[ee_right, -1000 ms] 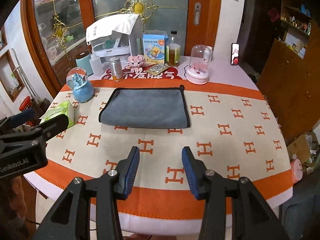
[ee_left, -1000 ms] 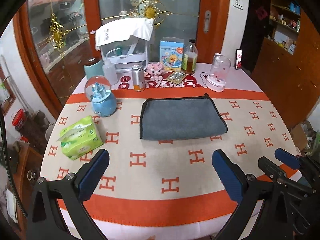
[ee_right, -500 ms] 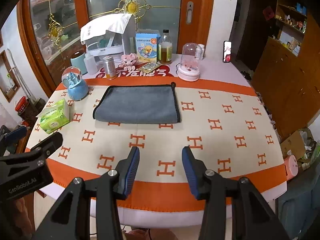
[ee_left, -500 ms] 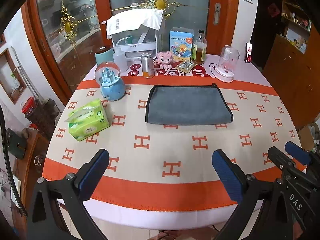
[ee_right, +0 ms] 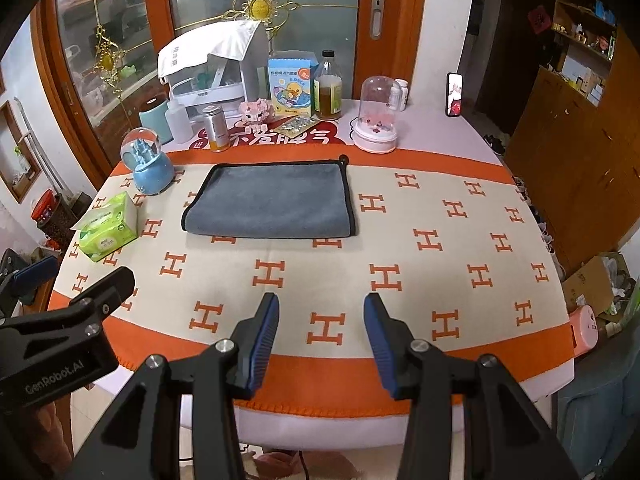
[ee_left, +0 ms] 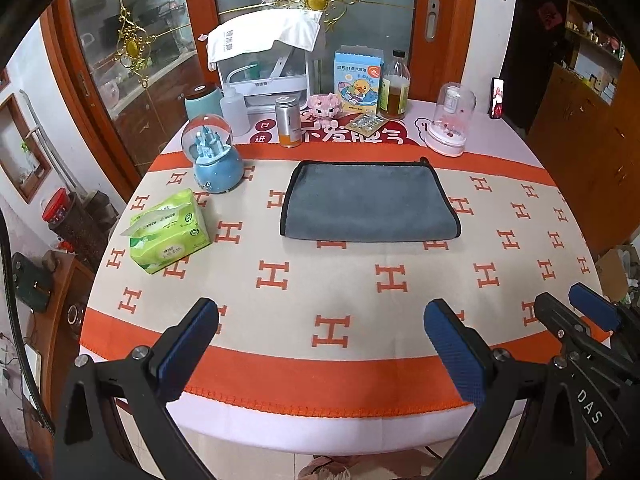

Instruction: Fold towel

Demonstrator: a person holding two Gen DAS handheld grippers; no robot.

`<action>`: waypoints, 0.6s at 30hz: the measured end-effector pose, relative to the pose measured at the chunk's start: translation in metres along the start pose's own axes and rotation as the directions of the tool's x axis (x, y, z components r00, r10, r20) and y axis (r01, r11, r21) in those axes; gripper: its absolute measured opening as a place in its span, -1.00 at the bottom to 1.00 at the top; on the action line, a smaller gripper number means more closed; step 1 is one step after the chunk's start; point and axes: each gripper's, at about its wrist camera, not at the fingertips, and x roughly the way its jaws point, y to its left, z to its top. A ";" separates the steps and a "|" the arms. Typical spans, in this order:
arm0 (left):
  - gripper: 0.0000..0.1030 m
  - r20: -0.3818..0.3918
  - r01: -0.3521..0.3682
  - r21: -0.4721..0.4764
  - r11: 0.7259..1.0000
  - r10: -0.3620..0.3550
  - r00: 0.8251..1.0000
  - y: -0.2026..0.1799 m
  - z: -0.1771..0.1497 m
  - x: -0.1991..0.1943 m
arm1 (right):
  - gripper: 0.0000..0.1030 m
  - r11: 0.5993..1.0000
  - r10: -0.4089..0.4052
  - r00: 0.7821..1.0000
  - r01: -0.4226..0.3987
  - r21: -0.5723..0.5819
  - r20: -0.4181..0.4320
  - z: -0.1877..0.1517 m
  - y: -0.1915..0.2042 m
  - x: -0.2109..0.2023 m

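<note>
A grey towel [ee_left: 368, 204] with black edging lies folded in a flat rectangle on the round table, past its middle; it also shows in the right wrist view [ee_right: 272, 202]. My left gripper [ee_left: 320, 340] is open wide and empty, held above the table's near edge, well short of the towel. My right gripper [ee_right: 320, 332] is open and empty, also above the near edge. The right gripper shows at the right of the left wrist view [ee_left: 576, 320]; the left gripper shows at the left of the right wrist view [ee_right: 80, 300].
The table has an orange and cream cloth [ee_left: 332, 280]. A green tissue pack [ee_left: 168, 232] and a blue snow globe [ee_left: 214, 160] stand left of the towel. Bottles, a can [ee_left: 289, 120], a box and a glass dome [ee_left: 450, 120] crowd the far edge.
Both grippers have pulled back and up from the table, so the towel looks farther off and more of the table's near edge shows. The towel has not moved.
</note>
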 end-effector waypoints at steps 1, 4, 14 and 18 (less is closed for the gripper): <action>0.98 0.002 0.001 0.003 1.000 -0.001 1.000 -0.001 0.000 0.000 | -0.13 1.000 -0.001 1.000 0.001 -0.001 -0.001 0.001 -0.001 0.001; 0.98 0.005 -0.002 0.013 1.000 0.002 1.000 -0.002 0.002 0.000 | -0.14 1.000 -0.003 1.000 0.003 -0.005 0.000 0.003 -0.002 0.002; 0.98 -0.001 0.001 0.026 1.000 -0.001 1.000 -0.004 0.005 0.004 | -0.14 1.000 -0.008 1.000 0.008 -0.005 -0.005 0.006 0.000 0.007; 0.98 -0.004 0.003 0.028 1.000 -0.003 1.000 -0.004 0.005 0.005 | -0.14 1.000 -0.010 1.000 0.010 -0.010 -0.002 0.006 0.000 0.008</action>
